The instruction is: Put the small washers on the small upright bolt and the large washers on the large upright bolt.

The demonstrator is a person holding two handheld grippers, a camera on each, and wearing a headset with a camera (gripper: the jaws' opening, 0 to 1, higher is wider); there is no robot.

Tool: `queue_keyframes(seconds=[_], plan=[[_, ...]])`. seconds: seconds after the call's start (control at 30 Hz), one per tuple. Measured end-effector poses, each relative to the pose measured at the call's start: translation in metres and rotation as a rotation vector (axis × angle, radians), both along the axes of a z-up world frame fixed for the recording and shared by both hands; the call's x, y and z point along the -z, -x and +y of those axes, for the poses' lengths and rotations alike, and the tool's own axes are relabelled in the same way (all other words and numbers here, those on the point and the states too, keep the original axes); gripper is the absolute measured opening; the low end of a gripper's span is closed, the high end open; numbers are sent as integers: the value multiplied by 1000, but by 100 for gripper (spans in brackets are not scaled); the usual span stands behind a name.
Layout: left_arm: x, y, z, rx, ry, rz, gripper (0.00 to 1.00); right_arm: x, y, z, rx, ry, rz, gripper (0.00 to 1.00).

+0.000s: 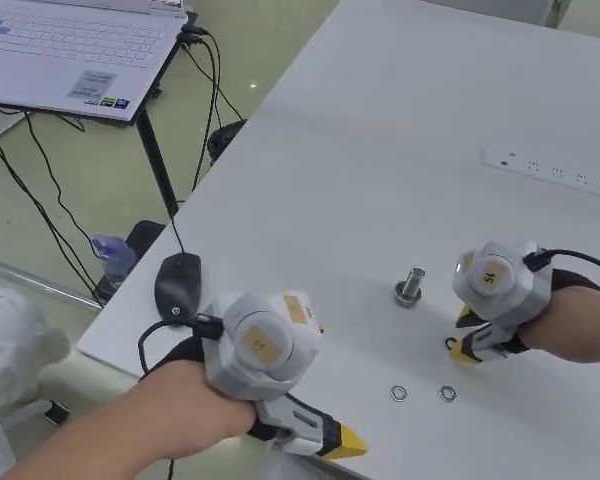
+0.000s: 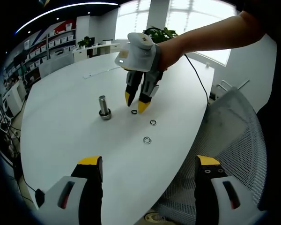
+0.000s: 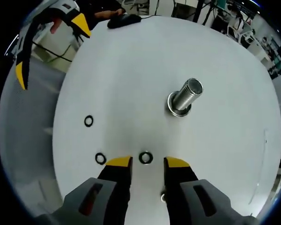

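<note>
The left gripper point(image 2: 148, 163) hangs at the table's point(image 1: 380, 150) near edge, jaws spread wide and holding nothing. The right gripper point(image 3: 148, 164) points down at the tabletop, jaws a little apart, with one washer point(image 3: 145, 157) lying flat between the tips, not pinched. A second washer point(image 3: 100, 158) lies just beside one tip and a third washer point(image 3: 88, 121) lies further out. The bolt point(image 3: 185, 98) stands upright nearby, with bare tabletop beyond it. A mouse point(image 1: 178, 283) sits by the left edge and a power strip point(image 1: 555, 172) lies well apart.

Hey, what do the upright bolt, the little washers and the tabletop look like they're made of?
Bolt: likely steel, going by the bright silvery shine on its shank. Washers: probably metal too, thin silvery rings. Tabletop: smooth matte white, perhaps laminate; the look leaves it open.
</note>
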State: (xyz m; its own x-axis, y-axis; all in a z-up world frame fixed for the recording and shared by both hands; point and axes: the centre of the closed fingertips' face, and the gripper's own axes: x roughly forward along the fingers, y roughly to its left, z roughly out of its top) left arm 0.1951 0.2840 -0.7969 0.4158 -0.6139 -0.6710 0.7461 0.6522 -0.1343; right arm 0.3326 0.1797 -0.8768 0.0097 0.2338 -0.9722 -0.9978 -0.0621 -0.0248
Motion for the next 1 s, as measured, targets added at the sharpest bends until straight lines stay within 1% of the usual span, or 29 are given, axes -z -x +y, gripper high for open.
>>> queue_keyframes(seconds=[0.07, 0.17, 0.27, 0.37, 0.6, 0.73, 1.0], plan=[[1, 1, 0, -1, -2, 2, 80, 2, -1, 0, -6, 2, -8, 28], [0, 3, -1, -1, 1, 2, 80, 2, -1, 2, 8, -15, 0, 28], [1, 4, -1, -1, 0, 5, 80, 2, -1, 2, 9, -18, 0, 28], [3, 4, -1, -1, -1, 8, 80, 2, 3, 2, 18, -18, 18, 25], [2, 2, 1, -3, 1, 4, 79, 2, 7, 2, 17, -3, 12, 21], [2, 2, 1, -3, 1, 5, 78, 3, 8, 2, 32, 7, 17, 20], [2, 6, 2, -4, -1, 8, 77, 3, 9, 1, 14, 30, 7, 15]])
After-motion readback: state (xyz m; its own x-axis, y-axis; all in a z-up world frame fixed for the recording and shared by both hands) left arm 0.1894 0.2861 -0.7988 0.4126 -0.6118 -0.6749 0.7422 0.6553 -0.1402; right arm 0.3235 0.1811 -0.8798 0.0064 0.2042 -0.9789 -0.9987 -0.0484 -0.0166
